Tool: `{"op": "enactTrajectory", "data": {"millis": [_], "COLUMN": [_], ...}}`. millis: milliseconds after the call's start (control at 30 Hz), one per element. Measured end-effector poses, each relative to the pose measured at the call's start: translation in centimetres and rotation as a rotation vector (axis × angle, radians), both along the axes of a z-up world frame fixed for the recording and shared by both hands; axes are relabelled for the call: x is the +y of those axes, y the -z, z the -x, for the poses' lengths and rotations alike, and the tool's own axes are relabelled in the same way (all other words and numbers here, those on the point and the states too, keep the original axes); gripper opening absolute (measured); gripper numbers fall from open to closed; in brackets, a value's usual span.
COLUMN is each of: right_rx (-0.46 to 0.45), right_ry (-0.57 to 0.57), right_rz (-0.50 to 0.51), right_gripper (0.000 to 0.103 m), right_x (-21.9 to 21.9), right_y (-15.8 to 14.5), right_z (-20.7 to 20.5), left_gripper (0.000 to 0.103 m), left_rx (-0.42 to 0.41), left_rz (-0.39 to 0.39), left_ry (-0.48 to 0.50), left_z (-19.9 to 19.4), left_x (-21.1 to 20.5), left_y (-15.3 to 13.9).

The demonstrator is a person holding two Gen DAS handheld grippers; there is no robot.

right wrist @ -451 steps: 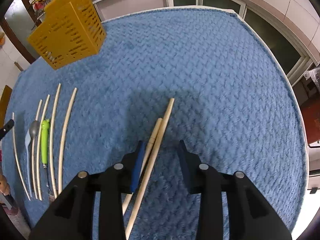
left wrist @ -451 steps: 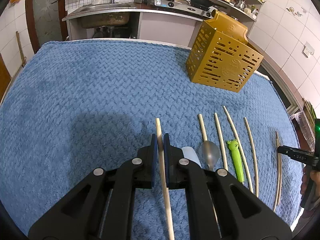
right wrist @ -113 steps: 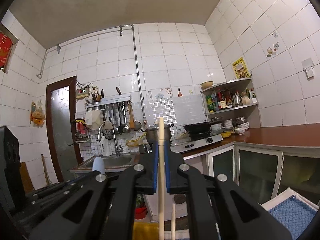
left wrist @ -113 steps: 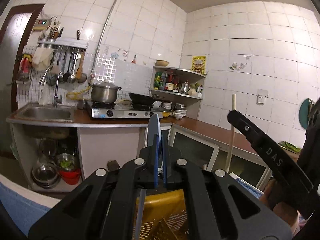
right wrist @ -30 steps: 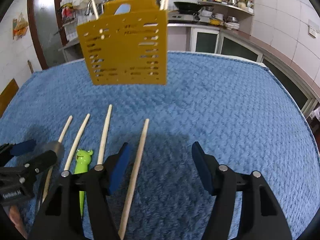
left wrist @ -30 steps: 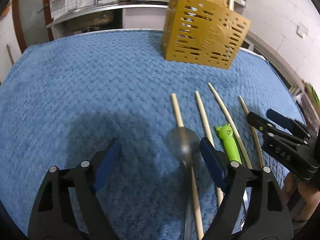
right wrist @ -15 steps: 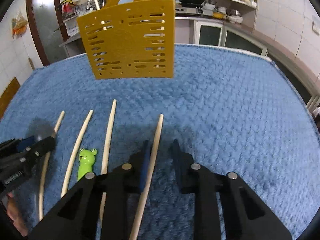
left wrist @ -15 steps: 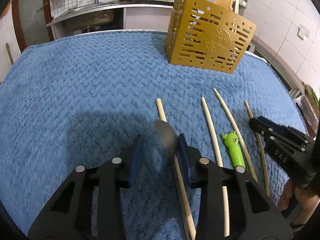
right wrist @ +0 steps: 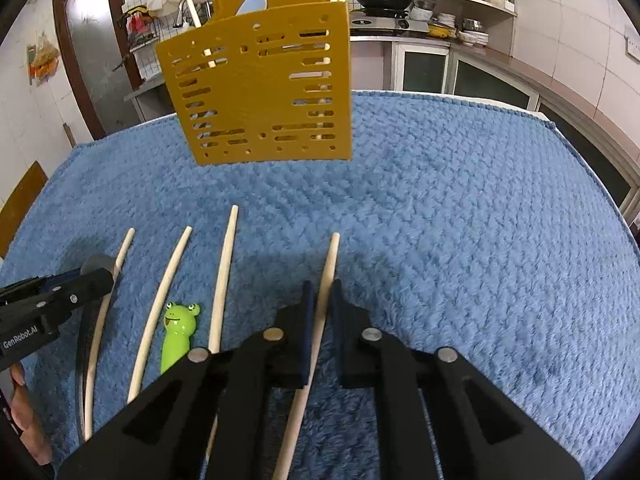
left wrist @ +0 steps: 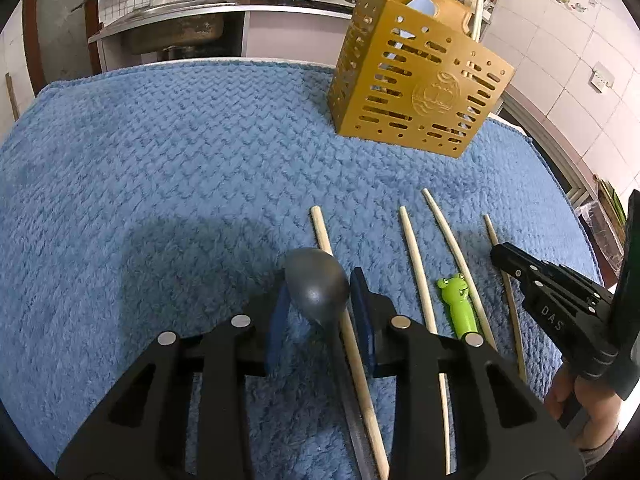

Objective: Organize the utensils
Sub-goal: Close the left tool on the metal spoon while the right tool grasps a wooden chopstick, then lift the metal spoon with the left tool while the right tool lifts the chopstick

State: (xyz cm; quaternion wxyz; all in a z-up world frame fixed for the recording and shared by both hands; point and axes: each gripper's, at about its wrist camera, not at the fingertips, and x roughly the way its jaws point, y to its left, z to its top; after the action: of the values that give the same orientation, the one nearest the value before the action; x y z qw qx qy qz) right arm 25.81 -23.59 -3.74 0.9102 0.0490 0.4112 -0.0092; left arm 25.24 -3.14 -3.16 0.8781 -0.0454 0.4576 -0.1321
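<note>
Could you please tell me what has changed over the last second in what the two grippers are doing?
Both grippers closed from wide open. The left gripper is closing around the dark spoon beside a chopstick; the right gripper has shut on the rightmost chopstick. The other chopsticks, the green frog utensil and the yellow holder stayed put on the blue towel.

Blue blanket bearing chopsticks and holder.
</note>
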Motion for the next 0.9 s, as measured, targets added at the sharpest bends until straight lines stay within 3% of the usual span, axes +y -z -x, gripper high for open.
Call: {"op": "enactTrajectory", "data": {"millis": [167,200,233,267,900], "right_rx": [-0.011,-0.017,-0.021,-0.029,-0.085], "right_ry": [0.002,0.004,0.005,0.006,0.010], "right_rz": [-0.010,-0.017,-0.023,-0.034,-0.082], "right_gripper": [0.008,0.007,0.007,0.007,0.006], "right_x": [-0.4,-0.5,-0.7,-0.8,-2.2], "right_y": [-0.3,-0.4,-0.5,-0.7,-1.7], "right_z": [0.2,0.2,0.3,0.4,1.1], "left_gripper": [0.028,0.024,0.007,0.005,0.005], "left_rx": [-0.019,-0.022,-0.021,-0.013,-0.045], "left_rz": [-0.009,-0.007,-0.002,0.007,0.017], "left_ry": [0.004,0.000,0.004,0.006,0.012], "left_z": [0.2,0.1,0.1,0.1,0.6], "left_x": [0.0,0.0,0.1,0.3,0.6], "left_y": [-0.4,-0.4,-0.4,-0.5,-1.2]}}
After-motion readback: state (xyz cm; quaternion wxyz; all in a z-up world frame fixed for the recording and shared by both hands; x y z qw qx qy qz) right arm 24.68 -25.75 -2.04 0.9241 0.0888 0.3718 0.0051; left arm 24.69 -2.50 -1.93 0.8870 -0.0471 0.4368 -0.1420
